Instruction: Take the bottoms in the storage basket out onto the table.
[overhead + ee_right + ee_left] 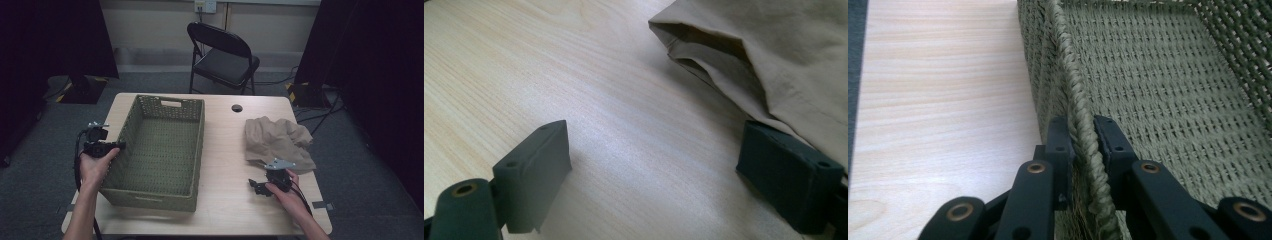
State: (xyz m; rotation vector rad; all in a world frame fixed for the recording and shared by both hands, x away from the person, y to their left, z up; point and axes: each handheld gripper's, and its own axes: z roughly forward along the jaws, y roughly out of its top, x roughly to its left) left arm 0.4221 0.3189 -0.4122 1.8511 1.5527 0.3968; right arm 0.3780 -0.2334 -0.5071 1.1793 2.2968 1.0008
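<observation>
- The left gripper (pixel 1083 145) has its two black jaws pressed together on the braided rim of the green woven basket (pixel 165 150), one jaw outside the wall and one inside; the rim is pinched between them.
- The right gripper (pixel 654 175) has its jaws wide apart with nothing between them. It rests low on the wooden table (pixel 225 150), just beside the near edge of the beige cloth (pixel 277 140).
- The basket stands empty on the left half of the table, and the cloth lies crumpled on the right half, apart from it.
- I judge that the step in hand is to steady the basket and take the cloth.
- To do it well, keep the left grip firm and level so the soft wall does not fold, and slide one right jaw under the cloth's thick fold before closing.
</observation>
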